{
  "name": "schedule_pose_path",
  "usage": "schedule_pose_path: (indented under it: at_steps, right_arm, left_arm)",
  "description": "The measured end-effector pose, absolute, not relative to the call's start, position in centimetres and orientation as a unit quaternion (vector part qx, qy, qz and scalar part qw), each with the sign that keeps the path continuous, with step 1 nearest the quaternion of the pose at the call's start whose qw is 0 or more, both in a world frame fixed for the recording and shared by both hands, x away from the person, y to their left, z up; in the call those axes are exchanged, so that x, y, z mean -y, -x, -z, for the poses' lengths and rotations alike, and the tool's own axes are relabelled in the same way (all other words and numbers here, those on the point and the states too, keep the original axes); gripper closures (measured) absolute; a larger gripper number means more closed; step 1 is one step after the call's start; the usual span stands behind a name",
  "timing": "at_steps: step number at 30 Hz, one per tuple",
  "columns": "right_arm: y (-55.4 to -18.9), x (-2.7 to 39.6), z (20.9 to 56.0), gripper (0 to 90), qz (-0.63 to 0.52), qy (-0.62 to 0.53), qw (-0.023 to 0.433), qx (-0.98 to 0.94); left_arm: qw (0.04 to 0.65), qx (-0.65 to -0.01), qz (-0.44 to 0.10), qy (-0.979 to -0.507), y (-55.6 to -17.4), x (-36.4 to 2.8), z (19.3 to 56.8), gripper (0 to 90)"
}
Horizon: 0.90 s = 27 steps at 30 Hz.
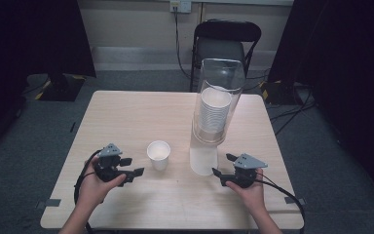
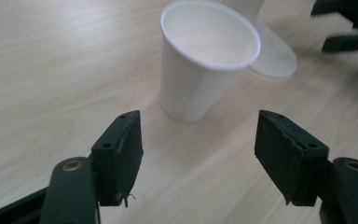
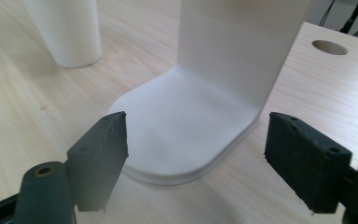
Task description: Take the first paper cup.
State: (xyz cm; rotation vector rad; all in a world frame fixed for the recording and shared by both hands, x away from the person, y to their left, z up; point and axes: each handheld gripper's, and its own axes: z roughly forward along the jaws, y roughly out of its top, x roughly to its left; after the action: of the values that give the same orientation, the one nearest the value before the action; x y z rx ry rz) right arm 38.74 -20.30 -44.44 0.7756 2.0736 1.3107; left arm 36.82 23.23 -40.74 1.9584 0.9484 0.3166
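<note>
Single paper cup [image 1: 158, 154] stands upright and mouth up on the wooden bench [image 1: 126, 117], near-centre, just left of the cup dispenser [image 1: 214, 112]. In the left gripper view the cup [image 2: 205, 60] sits just beyond the fingers [image 2: 121, 154], apart from them, nothing between the pads.

Left gripper [image 1: 132, 168] is held in the person's left hand [image 1: 95, 183], near-left on the bench, pointing right toward the cup. Fingers stand wide, gap empty, not touching the cup.

Right gripper [image 1: 222, 165] is held in the right hand [image 1: 248, 187], near-right, pointing left at the dispenser's white base [image 1: 203, 161]. In the right gripper view the base [image 3: 177, 130] lies flat on the bench just ahead, its rounded near edge between the two fingers [image 3: 102, 154] but beyond the pads; fingers fairly wide, nothing gripped. The single cup [image 3: 67, 30] shows far-left in that view, behind the base.

Dispenser: clear tube on a white upright stand, stack of white cups [image 1: 213, 113] inside, right of centre. The right gripper [image 2: 349, 28] shows at the far right in the left gripper view, blurred.

Black chair [image 1: 226, 41] stands beyond the far edge of the bench. Cables trail from both grippers toward the near edge.
</note>
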Motion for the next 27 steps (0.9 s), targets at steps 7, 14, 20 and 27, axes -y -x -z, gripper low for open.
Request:
schedule_pose_path:
  at_steps: [7,14,20,27]
  right_arm:
    - [-39.4,20.2,43.3,20.8,-0.493,-0.309,0.284,-0.762]
    - [-40.1,19.0,42.3,21.2,-0.510,-0.308,0.285,-0.751]
    - [-40.7,18.0,40.9,21.6,-0.528,-0.298,0.283,-0.743]
    - [-41.3,17.1,39.5,21.6,-0.542,-0.284,0.291,-0.736]
  left_arm:
    - [0.415,-0.364,-0.136,-0.823,-36.6,-22.9,45.5,26.4]
    - [0.417,-0.352,-0.158,-0.823,-36.7,-22.7,46.7,22.0]
    - [0.402,-0.321,-0.188,-0.837,-36.4,-22.1,47.1,19.3]
    - [0.402,-0.323,-0.188,-0.836,-36.4,-21.9,47.2,16.2]
